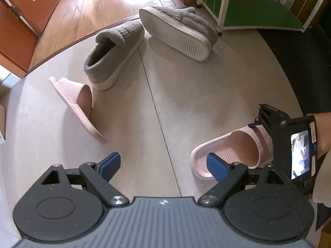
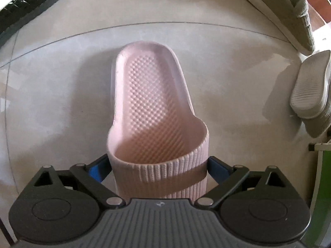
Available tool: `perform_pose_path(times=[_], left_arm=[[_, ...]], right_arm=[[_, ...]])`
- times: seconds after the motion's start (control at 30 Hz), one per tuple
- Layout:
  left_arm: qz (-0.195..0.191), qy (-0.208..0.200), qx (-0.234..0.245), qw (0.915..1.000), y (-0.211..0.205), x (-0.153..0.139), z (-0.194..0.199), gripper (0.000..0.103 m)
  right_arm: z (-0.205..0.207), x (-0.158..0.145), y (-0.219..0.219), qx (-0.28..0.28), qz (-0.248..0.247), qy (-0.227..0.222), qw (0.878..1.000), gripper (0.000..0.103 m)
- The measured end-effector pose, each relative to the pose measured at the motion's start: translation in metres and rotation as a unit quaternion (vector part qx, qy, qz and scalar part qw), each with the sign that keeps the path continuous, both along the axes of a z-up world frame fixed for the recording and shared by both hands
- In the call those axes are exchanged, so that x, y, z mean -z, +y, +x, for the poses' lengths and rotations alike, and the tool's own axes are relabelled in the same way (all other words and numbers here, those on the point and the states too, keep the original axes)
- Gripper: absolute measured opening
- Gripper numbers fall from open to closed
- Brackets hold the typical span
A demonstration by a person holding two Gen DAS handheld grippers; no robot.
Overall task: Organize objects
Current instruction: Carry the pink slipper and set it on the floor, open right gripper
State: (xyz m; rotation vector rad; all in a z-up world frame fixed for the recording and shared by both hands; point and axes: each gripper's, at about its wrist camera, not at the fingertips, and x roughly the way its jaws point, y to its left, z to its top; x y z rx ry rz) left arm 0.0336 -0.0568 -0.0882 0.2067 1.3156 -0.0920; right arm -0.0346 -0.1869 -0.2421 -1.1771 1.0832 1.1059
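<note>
A pink slide slipper (image 2: 153, 111) lies on the tiled floor, its ribbed strap between the fingers of my right gripper (image 2: 158, 168). The jaws stand wide around the strap's sides; contact is unclear. The same slipper (image 1: 227, 153) shows in the left wrist view with the right gripper (image 1: 269, 124) over its strap. A second pink slipper (image 1: 76, 105) lies on its side to the left. My left gripper (image 1: 163, 165) is open and empty above the floor. Two grey knit slippers lie beyond: one upright (image 1: 115, 51), one tipped with its sole showing (image 1: 178, 33).
A white-framed rack with a green shelf (image 1: 258, 14) stands at the far right. A black mat (image 1: 300, 62) lies before it. An orange door (image 1: 22, 10) and wood floor are at the far left. A black shoe (image 2: 26, 2) lies at the upper left in the right wrist view.
</note>
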Motion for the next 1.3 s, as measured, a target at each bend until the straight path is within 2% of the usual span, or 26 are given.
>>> perform_pose_path(times=[0.07,0.13,0.17,0.23,0.3,0.4,0.47,0.53,0.73,0.8,0.87,1.1,1.23,1.3], left_arm=[[-0.002,-0.004,-0.002,1.0,0.001,-0.002,0.0,0.09],[-0.005,-0.006,-0.003,1.0,0.001,-0.004,0.001,0.09],[-0.005,-0.007,-0.004,1.0,0.001,-0.006,0.001,0.09],[-0.007,-0.009,-0.003,0.9999,0.001,-0.007,0.001,0.09],[-0.007,-0.011,-0.001,0.9999,0.0,-0.009,0.0,0.09],[-0.007,-0.013,0.002,0.9999,-0.001,-0.01,-0.001,0.09],[-0.007,-0.014,0.004,0.9999,-0.001,-0.01,-0.001,0.09],[-0.006,-0.014,0.004,0.9999,-0.001,-0.01,-0.001,0.09],[-0.005,-0.011,0.006,0.9999,-0.002,-0.009,0.0,0.09],[-0.005,-0.008,0.007,0.9999,-0.003,-0.007,0.0,0.09],[-0.003,-0.006,0.009,0.9999,-0.005,-0.006,0.0,0.09],[-0.003,-0.006,0.016,0.9999,-0.008,-0.004,-0.002,0.09],[-0.001,-0.001,0.013,0.9999,-0.008,-0.001,-0.001,0.09],[-0.002,0.0,0.011,0.9999,-0.007,0.0,-0.001,0.09]], right_arm=[[0.008,-0.005,0.002,0.024,0.002,-0.005,1.0,0.096],[0.015,-0.01,0.0,0.084,0.001,-0.005,0.996,0.095],[0.019,-0.011,-0.002,0.122,0.003,-0.008,0.993,0.095],[0.027,-0.013,-0.009,0.212,0.006,-0.016,0.977,0.095],[0.037,-0.014,-0.019,0.312,0.008,-0.02,0.95,0.095],[0.051,-0.014,-0.039,0.453,0.014,-0.017,0.891,0.095],[0.058,-0.014,-0.052,0.52,0.023,0.0,0.854,0.095],[0.062,-0.013,-0.059,0.559,0.021,-0.006,0.829,0.095],[0.073,-0.01,-0.073,0.602,0.0,-0.046,0.797,0.095],[0.075,-0.009,-0.073,0.6,-0.004,-0.068,0.797,0.095],[0.08,-0.007,-0.076,0.604,-0.001,-0.057,0.795,0.095],[0.097,-0.004,-0.083,0.655,0.014,-0.067,0.752,0.096],[0.105,0.005,-0.082,0.654,0.031,-0.058,0.754,0.1],[0.1,-0.001,-0.074,0.652,0.021,-0.067,0.755,0.103]])
